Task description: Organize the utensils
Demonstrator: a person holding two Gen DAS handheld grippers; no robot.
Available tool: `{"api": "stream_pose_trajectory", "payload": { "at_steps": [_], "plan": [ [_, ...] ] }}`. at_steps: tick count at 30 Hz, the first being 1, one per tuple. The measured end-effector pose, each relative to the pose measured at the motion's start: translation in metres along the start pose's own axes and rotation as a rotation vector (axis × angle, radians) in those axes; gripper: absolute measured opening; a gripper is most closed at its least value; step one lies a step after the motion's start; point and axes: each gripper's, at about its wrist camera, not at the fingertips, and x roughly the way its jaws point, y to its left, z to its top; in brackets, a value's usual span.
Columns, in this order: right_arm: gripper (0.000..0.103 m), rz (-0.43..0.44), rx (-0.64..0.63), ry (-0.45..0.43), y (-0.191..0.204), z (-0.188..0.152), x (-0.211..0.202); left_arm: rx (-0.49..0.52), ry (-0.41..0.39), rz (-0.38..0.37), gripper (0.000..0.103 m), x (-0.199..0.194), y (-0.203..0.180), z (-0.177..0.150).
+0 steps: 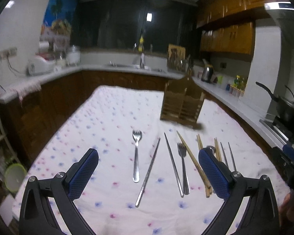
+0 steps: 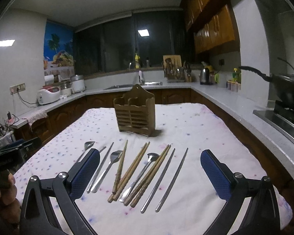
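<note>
Nothing has gone into the wooden utensil holder (image 2: 134, 112) yet, as far as I can see: it stands upright at the far middle of the bench (image 2: 196, 129), on the flowered cloth, and no handles show above its two front compartments, though I cannot see down inside them. All the utensils lie loose on the cloth between me and the holder, well apart from it. In the left wrist view I count a fork (image 1: 136, 154) lying alone, a steel chopstick (image 1: 148, 173) beside it, another steel chopstick (image 1: 173, 165) touching or nearly touching a second fork (image 1: 183, 167), and a wooden chopstick (image 1: 194, 163) running under my right-hand finger pad. In the right wrist view, wooden chopsticks (image 2: 131, 170) are bunched and crossing in the middle, with a spoon (image 2: 142, 175) among them and two steel chopsticks (image 2: 166, 180) lying separately to the right. My left gripper (image 1: 148, 173) hovers with its fingers spread wide and empty; my right gripper (image 2: 150, 173) is the same, fingers wide apart, holding nothing. I judge the task is at its very start: every piece remains to be picked up and sorted into the holder.
</note>
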Motion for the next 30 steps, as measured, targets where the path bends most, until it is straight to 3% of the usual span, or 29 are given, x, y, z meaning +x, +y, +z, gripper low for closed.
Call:
{"api": "stream_pose_trajectory", "payload": {
  "at_steps": [7, 13, 16, 18, 20, 30],
  "plan": [
    [0.103, 0.036, 0.044, 0.126, -0.015, 0.013, 0.043, 0.010, 0.175, 0.000, 0.102, 0.057, 0.005, 0.041],
    [0.097, 0.061, 0.086, 0.244, -0.026, 0.021, 0.088, 0.046, 0.277, -0.002, 0.089, 0.106, 0.002, 0.069],
    [0.078, 0.068, 0.086, 0.300, -0.029, 0.026, 0.112, 0.064, 0.335, -0.013, 0.081, 0.127, -0.001, 0.076],
    [0.050, 0.078, 0.103, 0.345, -0.033, 0.028, 0.130, 0.090, 0.380, -0.030, 0.075, 0.144, -0.004, 0.080],
    [0.037, 0.095, 0.122, 0.386, -0.035, 0.030, 0.148, 0.109, 0.412, -0.037, 0.068, 0.157, -0.005, 0.082],
    [0.023, 0.148, 0.167, 0.580, -0.022, 0.021, 0.240, 0.159, 0.539, -0.093, 0.053, 0.227, -0.006, 0.086]
  ]
}}
